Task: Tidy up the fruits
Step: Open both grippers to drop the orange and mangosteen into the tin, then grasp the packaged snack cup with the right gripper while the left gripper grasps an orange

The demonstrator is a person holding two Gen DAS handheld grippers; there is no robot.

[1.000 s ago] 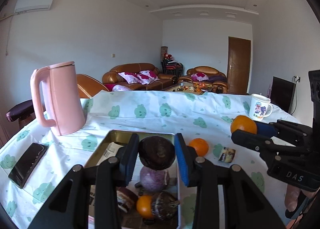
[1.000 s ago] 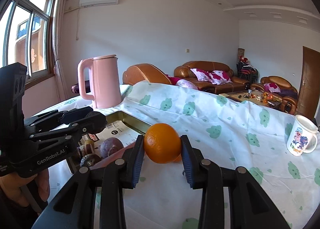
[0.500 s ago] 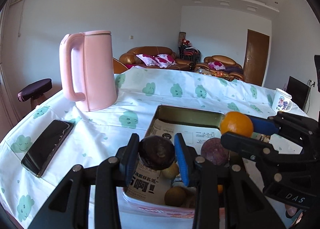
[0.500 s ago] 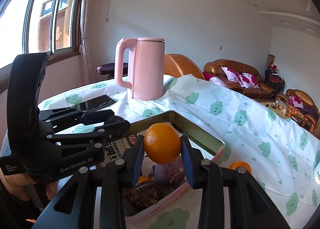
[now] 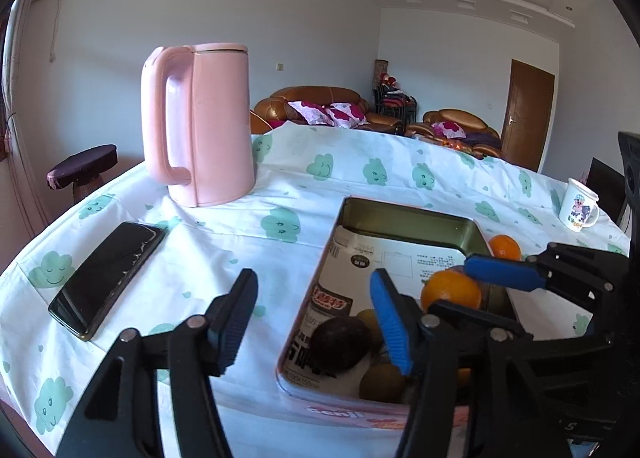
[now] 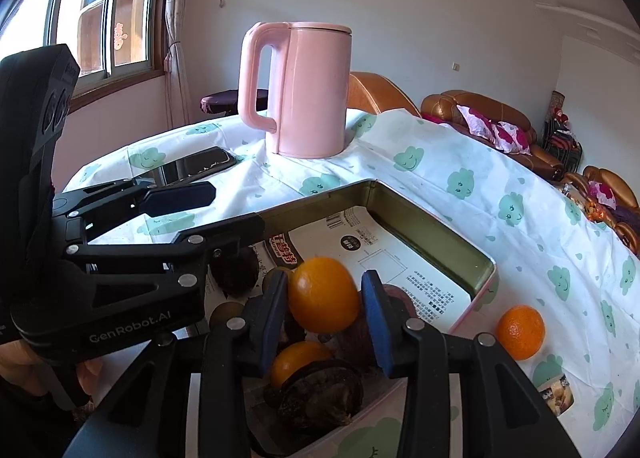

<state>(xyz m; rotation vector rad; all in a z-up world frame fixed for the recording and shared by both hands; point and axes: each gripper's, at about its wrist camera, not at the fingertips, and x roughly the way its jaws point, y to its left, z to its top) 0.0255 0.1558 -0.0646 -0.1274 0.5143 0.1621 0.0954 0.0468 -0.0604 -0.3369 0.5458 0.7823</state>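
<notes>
A rectangular tin tray [image 5: 404, 214] [image 6: 436, 236] lined with printed paper holds several fruits. My left gripper [image 5: 312, 310] is open and empty over the tray's near left edge. A dark round fruit [image 5: 340, 342] lies in the tray just below it. My right gripper [image 6: 325, 300] is shut on an orange [image 6: 323, 294] [image 5: 451, 292] and holds it above the fruits in the tray. Another orange [image 6: 520, 332] [image 5: 505, 247] lies on the tablecloth outside the tray's right side.
A tall pink kettle [image 5: 200, 124] [image 6: 298, 88] stands behind the tray on the left. A black phone [image 5: 108, 276] lies on the cloth at the left. A white mug [image 5: 578, 206] stands far right. A small snack packet [image 6: 556, 396] lies near the loose orange.
My left gripper has opened and the dark fruit it held now lies in the tray. My right gripper has carried its orange lower over the tray.
</notes>
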